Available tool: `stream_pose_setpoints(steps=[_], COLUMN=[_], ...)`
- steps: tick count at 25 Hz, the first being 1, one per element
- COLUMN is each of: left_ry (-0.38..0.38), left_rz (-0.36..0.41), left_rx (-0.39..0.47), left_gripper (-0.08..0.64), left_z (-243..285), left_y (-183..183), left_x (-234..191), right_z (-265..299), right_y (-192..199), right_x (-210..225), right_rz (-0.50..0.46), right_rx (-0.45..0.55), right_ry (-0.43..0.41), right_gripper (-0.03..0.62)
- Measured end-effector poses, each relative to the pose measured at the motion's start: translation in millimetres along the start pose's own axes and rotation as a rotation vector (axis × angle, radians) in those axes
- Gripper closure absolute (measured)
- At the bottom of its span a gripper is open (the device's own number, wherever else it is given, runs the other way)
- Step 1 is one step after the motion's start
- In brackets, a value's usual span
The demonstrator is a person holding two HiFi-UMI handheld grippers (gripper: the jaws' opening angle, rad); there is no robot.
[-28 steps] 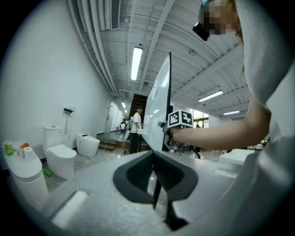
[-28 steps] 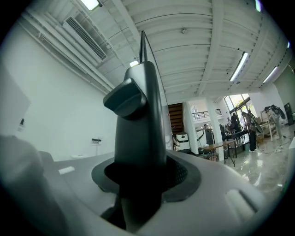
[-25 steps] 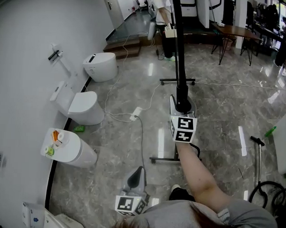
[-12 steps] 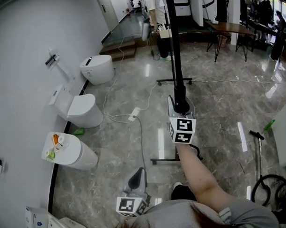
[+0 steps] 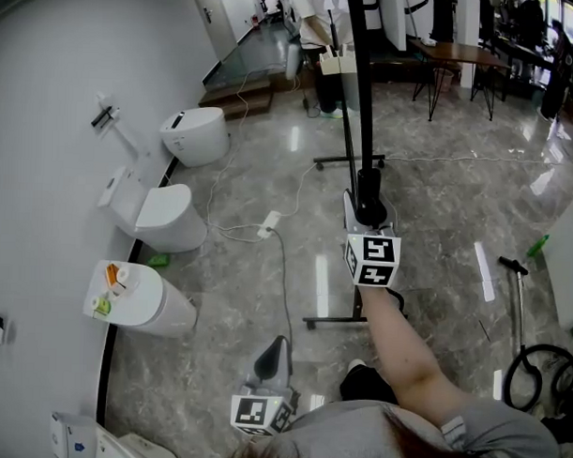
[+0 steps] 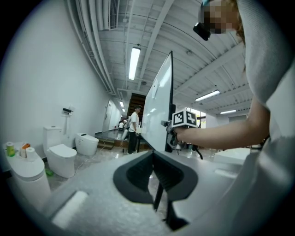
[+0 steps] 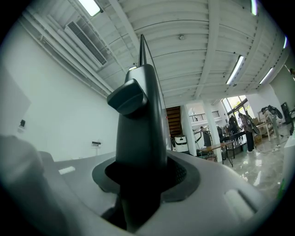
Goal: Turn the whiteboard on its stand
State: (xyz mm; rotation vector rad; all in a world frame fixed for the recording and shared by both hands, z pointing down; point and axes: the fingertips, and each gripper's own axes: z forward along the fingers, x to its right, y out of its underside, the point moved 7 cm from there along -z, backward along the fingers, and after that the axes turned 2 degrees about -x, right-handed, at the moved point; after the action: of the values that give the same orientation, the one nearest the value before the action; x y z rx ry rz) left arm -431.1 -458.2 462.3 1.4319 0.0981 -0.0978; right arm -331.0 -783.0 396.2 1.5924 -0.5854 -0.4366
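Note:
The whiteboard (image 5: pixel 364 104) shows edge-on in the head view, a thin black line rising from the middle of the floor on its wheeled stand (image 5: pixel 332 320). My right gripper (image 5: pixel 367 209) is shut on the board's dark lower frame, arm stretched forward. In the right gripper view that frame (image 7: pixel 138 124) fills the gap of the right gripper (image 7: pixel 138 170). The left gripper view shows the white face of the board (image 6: pixel 159 110) tilted away. My left gripper (image 5: pixel 273 356) hangs low near my body, jaws together and empty; the left gripper (image 6: pixel 154 159) is apart from the board.
Several toilets (image 5: pixel 165 219) line the white wall at left. A power strip (image 5: pixel 267 224) and its cable lie on the grey floor beside the stand. A person (image 5: pixel 317 27) stands at the back near tables (image 5: pixel 452 55). A scooter (image 5: pixel 518 307) lies at right.
The board's edge has swung a little to the right, and my right gripper has followed it, still clamped on the frame. My left gripper has stayed low.

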Motion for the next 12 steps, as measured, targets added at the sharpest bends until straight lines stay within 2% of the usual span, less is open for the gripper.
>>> stream_pose_setpoints(steps=[12], left_ry=[0.047], left_rz=[-0.01], left_rx=[-0.018], left_gripper=[0.562], left_z=[-17.7], left_y=[8.9], left_x=[14.4], right_z=[-26.0], right_y=[-2.6], right_x=[-2.6], right_rz=[-0.007], right_rx=[0.006], right_ry=[0.005], right_gripper=[0.433])
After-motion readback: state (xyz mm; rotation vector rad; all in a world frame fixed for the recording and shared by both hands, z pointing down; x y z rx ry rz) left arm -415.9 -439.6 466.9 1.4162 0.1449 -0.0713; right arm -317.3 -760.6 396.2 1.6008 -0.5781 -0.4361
